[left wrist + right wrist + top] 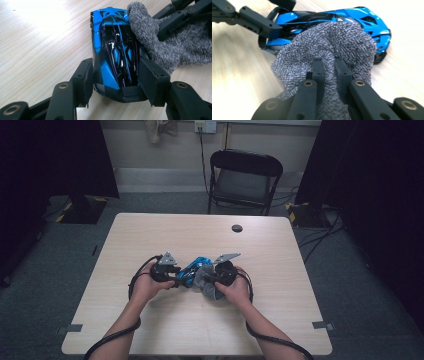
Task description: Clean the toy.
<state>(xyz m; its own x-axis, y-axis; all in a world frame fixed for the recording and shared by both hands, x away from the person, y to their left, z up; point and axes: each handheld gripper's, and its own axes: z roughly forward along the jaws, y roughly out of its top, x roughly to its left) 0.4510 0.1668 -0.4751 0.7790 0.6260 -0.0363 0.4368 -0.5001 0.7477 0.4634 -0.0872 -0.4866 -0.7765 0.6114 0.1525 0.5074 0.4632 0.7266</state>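
Two grippers meet over one pale wooden table (pixel 280 270), so let's go from the biggest thing down. Beyond it, a black folding chair (pixel 244 179) stands idle. At the middle of the table sits the blue toy car (pixel 113 57), wheels down. The left gripper (pixel 113 77) has its jaws clamped on the car's flanks at one end, and that looks like a bracing hold, pinning the car so it can't skid. The grey cloth (pixel 329 52) is bunched and draped against the car's side and roof. The right gripper (pixel 329 71) pinches that cloth tight between nearly closed jaws, apparently using the wad as a wiping pad on the glossy bodywork.
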